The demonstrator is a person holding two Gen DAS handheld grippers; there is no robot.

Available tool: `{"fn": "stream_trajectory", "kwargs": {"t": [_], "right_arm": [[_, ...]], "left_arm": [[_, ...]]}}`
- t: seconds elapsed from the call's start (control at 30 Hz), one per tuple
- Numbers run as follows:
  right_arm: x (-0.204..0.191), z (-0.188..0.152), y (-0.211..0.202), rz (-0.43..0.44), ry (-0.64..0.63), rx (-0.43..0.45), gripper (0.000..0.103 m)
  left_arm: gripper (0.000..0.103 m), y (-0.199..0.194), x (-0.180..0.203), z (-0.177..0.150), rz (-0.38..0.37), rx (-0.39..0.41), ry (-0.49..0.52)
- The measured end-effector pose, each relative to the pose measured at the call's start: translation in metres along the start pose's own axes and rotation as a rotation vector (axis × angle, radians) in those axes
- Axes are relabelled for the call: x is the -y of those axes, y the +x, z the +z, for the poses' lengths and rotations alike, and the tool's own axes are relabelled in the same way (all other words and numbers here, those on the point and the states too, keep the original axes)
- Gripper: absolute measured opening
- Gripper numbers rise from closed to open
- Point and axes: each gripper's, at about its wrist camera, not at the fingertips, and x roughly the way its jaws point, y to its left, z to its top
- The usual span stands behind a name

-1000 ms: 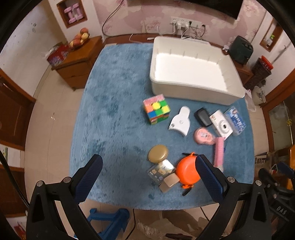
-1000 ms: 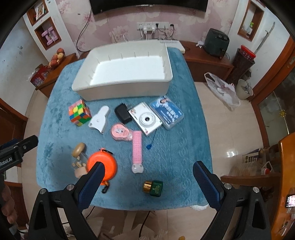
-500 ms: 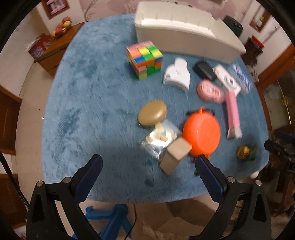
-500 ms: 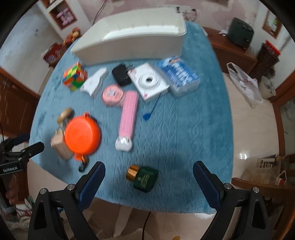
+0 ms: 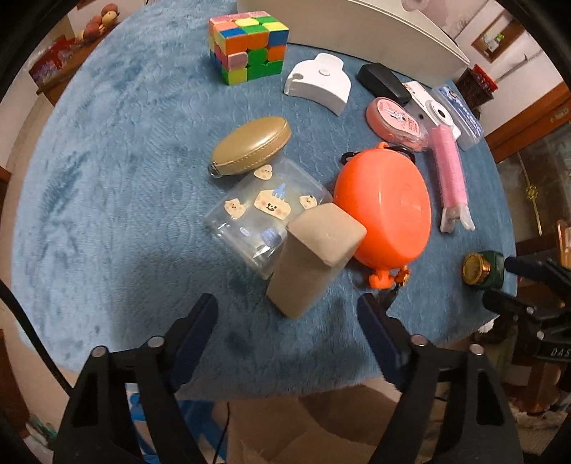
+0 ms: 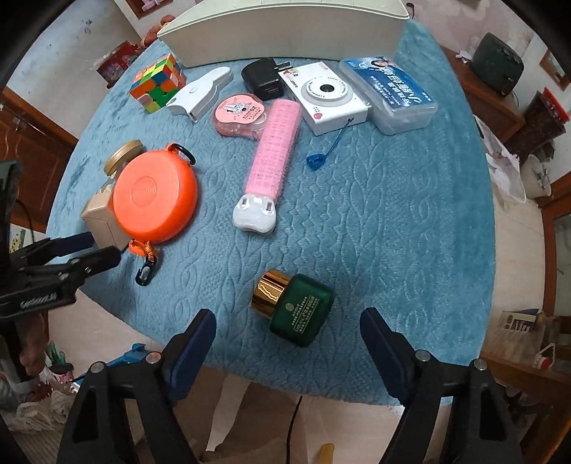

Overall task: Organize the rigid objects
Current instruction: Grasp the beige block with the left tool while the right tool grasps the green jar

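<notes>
My left gripper [image 5: 287,316] is open, low over the table's near edge, right in front of a tan block [image 5: 314,257]. The block leans on a clear sticker box [image 5: 264,210] beside an orange round case [image 5: 385,210]. My right gripper [image 6: 287,328] is open around a green bottle with a gold cap [image 6: 294,308]. The left gripper [image 6: 71,257] shows in the right wrist view next to the tan block [image 6: 100,217] and the orange case [image 6: 155,200]. The right gripper's fingers [image 5: 528,267] show in the left wrist view by the bottle [image 5: 483,267].
On the blue cloth [image 6: 392,214] lie a colour cube [image 5: 249,46], gold pouch [image 5: 249,144], white holder [image 5: 319,82], black charger [image 6: 264,78], pink disc [image 6: 239,114], pink roller [image 6: 273,157], white camera [image 6: 326,94] and blue case [image 6: 389,92]. A white bin [image 6: 282,32] stands behind.
Both grippers have come down and forward towards the table. The left one now sits just before the tan block, the right one around the green bottle. No object has moved.
</notes>
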Motion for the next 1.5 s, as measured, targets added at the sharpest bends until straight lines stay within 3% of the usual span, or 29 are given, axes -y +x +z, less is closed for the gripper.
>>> {"fn": "stream_trajectory", "kwargs": {"t": [0.07, 0.17, 0.3, 0.47, 0.63, 0.97, 1.1, 1.23, 1.3, 1.5], "right_arm": [[-0.001, 0.0, 0.002, 0.001, 0.002, 0.003, 0.08], [-0.002, -0.001, 0.006, 0.007, 0.004, -0.001, 0.075], [0.0, -0.003, 0.011, 0.025, 0.017, -0.021, 0.061], [0.007, -0.004, 0.015, 0.046, 0.049, -0.029, 0.059], [0.01, -0.005, 0.019, 0.054, 0.067, -0.033, 0.047], [0.016, 0.0, 0.021, 0.083, 0.13, -0.049, 0.05], [0.018, 0.0, 0.022, 0.103, 0.181, -0.059, 0.056], [0.014, 0.005, 0.027, 0.07, 0.187, -0.07, 0.056], [0.013, 0.006, 0.028, 0.068, 0.2, -0.06, 0.049], [0.019, 0.003, 0.019, 0.12, 0.214, -0.008, 0.048]], "left_arm": [[0.068, 0.006, -0.003, 0.003, -0.023, -0.003, -0.023], [0.066, 0.005, -0.003, 0.004, -0.023, 0.018, -0.023], [0.05, 0.003, 0.003, 0.007, -0.037, 0.026, -0.003], [0.048, 0.006, 0.016, 0.009, -0.028, 0.033, -0.006], [0.044, 0.008, 0.03, 0.001, -0.025, 0.038, -0.009], [0.036, -0.003, 0.015, -0.022, -0.031, 0.074, -0.041], [0.035, -0.002, 0.017, -0.019, -0.022, 0.074, -0.032], [0.034, 0.005, 0.021, -0.014, -0.037, 0.043, -0.031], [0.031, 0.007, 0.028, -0.011, -0.026, 0.043, -0.014], [0.027, 0.002, 0.034, -0.01, -0.026, 0.083, 0.003]]}}
